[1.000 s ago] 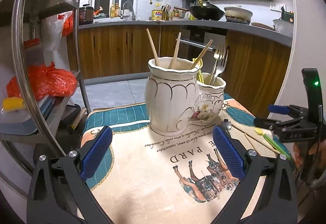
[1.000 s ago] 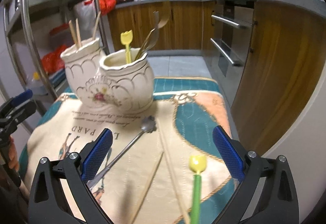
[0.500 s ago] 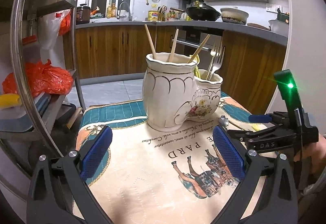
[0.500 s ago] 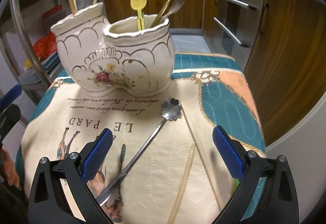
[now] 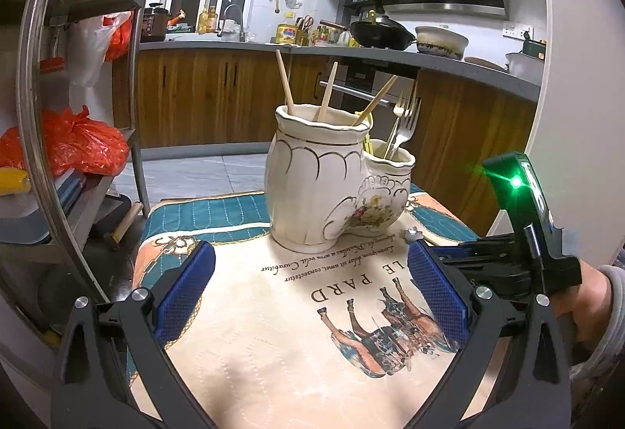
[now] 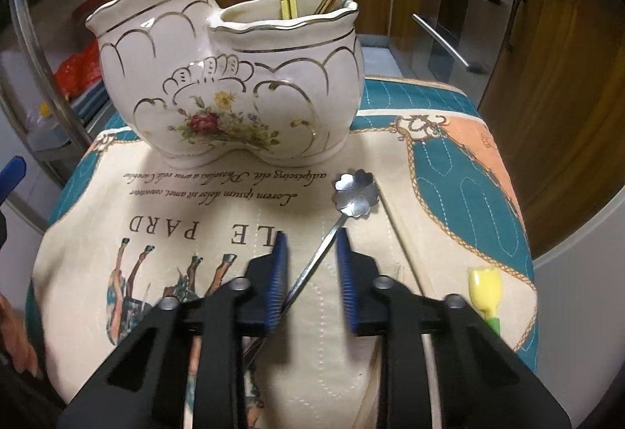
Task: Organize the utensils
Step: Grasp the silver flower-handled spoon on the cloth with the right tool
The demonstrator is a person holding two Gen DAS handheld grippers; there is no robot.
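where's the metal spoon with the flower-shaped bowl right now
Right wrist view, centre: the spoon lies on the tablecloth before the ceramic holder, its handle between the right gripper pads.

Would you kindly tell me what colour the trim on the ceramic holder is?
Gold lines on the cream holder, with a floral motif; clearest in the right wrist view.

Dim, warm kitchen light here, with strong fisheye bending at the edges. Green lamp [image 5: 516, 181] flares; soft shadows on the cloth [image 6: 273, 218].

Both wrist views face the ceramic holder [image 5: 336, 179] on the printed cloth [image 6: 218, 234], the right closer and steeper.
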